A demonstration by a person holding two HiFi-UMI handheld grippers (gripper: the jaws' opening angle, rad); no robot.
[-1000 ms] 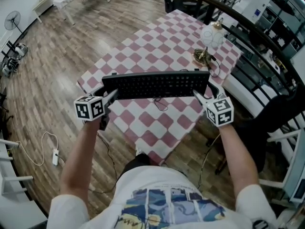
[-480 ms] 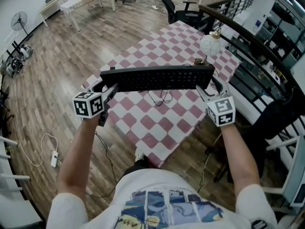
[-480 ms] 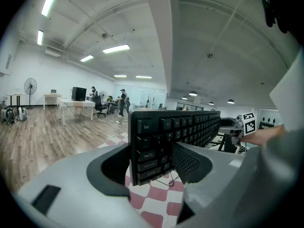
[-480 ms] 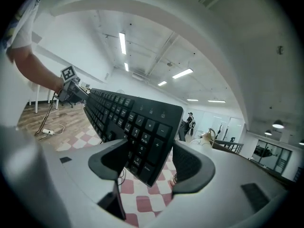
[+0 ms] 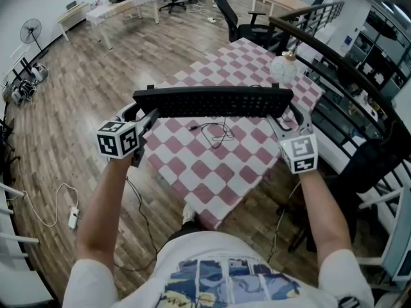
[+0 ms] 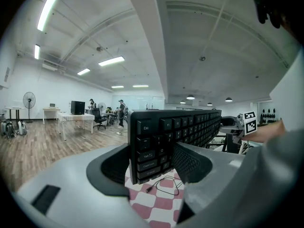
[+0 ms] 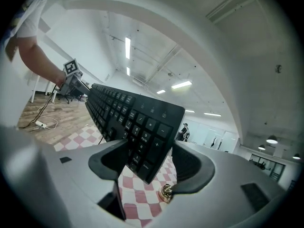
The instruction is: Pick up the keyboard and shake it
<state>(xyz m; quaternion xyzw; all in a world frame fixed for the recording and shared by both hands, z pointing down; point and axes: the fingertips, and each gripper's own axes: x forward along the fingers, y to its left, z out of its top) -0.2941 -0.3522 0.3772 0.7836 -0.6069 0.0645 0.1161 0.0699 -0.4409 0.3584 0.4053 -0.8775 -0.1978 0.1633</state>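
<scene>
The left claw (image 5: 146, 119) and right claw (image 5: 277, 122), clamped on the keyboard (image 5: 212, 101) ends, are raising it higher off the table (image 5: 218, 172), ready for shaking.

The keyboard (image 5: 212, 102) is black. The bench (image 5: 226, 167) is covered in pink-and-white checks. The floor (image 5: 77, 88) is brown wood-grain.

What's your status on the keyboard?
Left gripper and right gripper each clamped on one end of the keyboard. Keyboard in the air above the checked table, cable dangling. Nothing in the way.

Left gripper (image 5: 139, 115), right gripper (image 5: 285, 116): jaws clamped.
</scene>
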